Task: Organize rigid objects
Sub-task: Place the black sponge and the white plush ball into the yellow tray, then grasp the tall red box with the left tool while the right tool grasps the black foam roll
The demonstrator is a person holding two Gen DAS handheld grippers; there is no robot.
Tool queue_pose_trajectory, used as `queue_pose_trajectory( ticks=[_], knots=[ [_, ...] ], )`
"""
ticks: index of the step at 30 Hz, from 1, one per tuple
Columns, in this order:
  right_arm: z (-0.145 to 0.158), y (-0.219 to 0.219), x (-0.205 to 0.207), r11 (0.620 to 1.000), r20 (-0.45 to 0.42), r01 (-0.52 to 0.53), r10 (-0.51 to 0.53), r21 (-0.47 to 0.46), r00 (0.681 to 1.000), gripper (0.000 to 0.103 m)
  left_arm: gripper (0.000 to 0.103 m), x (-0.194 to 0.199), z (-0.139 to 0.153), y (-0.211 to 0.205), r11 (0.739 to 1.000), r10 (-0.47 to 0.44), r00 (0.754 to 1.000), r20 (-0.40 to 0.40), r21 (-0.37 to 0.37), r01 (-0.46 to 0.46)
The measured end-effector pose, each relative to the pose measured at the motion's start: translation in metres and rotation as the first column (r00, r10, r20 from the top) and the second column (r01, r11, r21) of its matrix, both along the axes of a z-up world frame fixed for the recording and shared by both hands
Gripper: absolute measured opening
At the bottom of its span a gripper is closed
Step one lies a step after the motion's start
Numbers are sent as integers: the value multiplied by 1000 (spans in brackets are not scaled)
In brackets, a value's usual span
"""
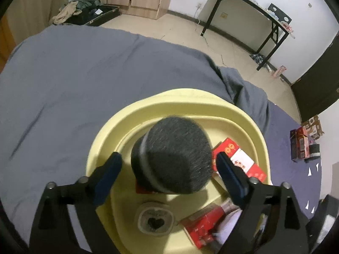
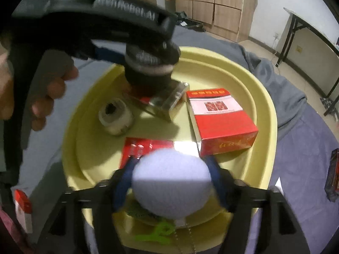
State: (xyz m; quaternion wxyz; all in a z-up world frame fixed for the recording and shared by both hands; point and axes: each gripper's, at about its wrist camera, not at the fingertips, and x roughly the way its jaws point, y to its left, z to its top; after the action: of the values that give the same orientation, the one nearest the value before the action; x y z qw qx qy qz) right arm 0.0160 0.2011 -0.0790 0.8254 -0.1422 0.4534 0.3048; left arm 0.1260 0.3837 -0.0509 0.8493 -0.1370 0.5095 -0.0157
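A dark grey fuzzy cylinder stands in the yellow basin, on top of a shiny box. My left gripper is open, a finger on each side of the cylinder and neither pad pressing it. A pale round ball sits between the fingers of my right gripper, low over the basin's near rim; the jaws stand wide, so I read it as open. The basin also holds a red and white box, a flat red pack and a small round pot.
The basin rests on a grey-blue bedsheet. A person's hand holds the other gripper's black frame over the basin's far left. Dark red boxes lie to the right, a red and white box near left. A green object lies at the rim.
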Motion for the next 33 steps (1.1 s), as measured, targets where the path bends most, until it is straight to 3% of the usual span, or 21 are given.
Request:
queue_pose_trajectory(
  ticks=[1, 5, 9, 15, 20, 23, 27, 33],
  knots=[
    [10, -3, -4, 999, 3, -7, 7, 34, 1000, 97, 103, -2, 6, -1, 1000, -4, 1000, 11, -14, 4],
    [51, -19, -22, 998, 58, -15, 11, 56, 998, 103, 103, -12, 51, -16, 999, -29, 997, 78, -10, 30],
    [98, -65, -26, 997, 72, 35, -40, 68, 997, 103, 103, -13, 89, -59, 995, -93, 990, 105, -16, 95],
    [151, -207, -19, 968, 121, 243, -248, 61, 961, 103, 103, 2, 114, -160, 986, -166, 980, 110, -9, 168],
    [133, -347, -9, 869, 102, 493, -494, 27, 864, 103, 103, 22, 86, -252, 976, -217, 975, 36, -17, 218],
    [98, -406, 6, 799, 0, 599, -600, 55, 800, 103, 103, 39, 57, -311, 964, -265, 964, -26, -18, 265],
    [74, -428, 24, 762, -60, 638, -635, 113, 770, 103, 103, 65, 29, -360, 960, -280, 957, -74, -17, 279],
    [57, -430, 56, 762, -71, 629, -627, 155, 776, 103, 103, 100, -1, -397, 959, -278, 950, -141, 14, 283]
  ],
)
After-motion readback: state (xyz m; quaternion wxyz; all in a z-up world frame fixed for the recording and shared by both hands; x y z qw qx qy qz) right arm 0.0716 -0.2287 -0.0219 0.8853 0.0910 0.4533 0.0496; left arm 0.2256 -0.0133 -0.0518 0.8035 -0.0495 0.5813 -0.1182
